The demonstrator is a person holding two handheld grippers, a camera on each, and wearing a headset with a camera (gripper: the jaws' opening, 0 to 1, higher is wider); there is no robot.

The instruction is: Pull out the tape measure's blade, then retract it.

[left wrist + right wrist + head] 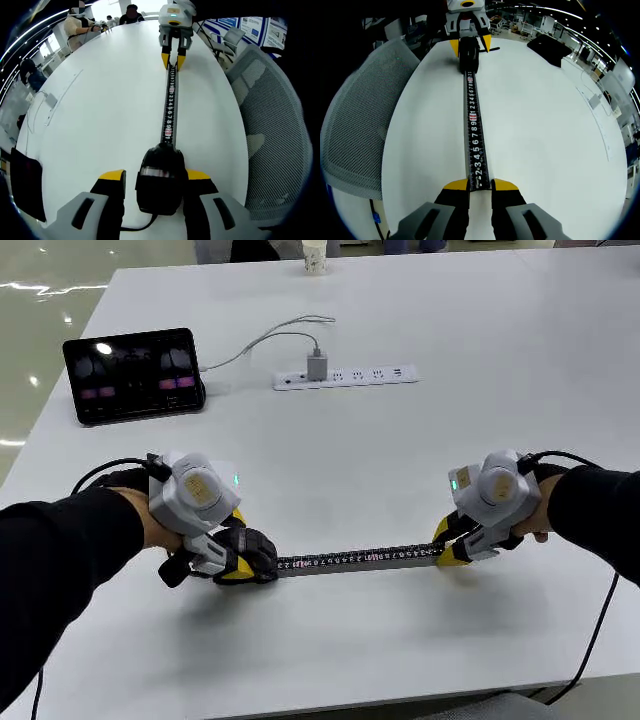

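Head view: left gripper (240, 552) clamps the boxy black tape measure (263, 558), right gripper (446, 547) pinches its flat numbered blade (350, 560) along the smooth white table's (400, 460) near edge.

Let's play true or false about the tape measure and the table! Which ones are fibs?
1. The blade is pulled out of the tape measure. True.
2. The right gripper pinches the blade's end. True.
3. The left gripper is empty. False: it grips the tape measure.
4. The tablet lies on the blade. False: it sits far off, apart.
5. A charger is plugged into the power strip. True.
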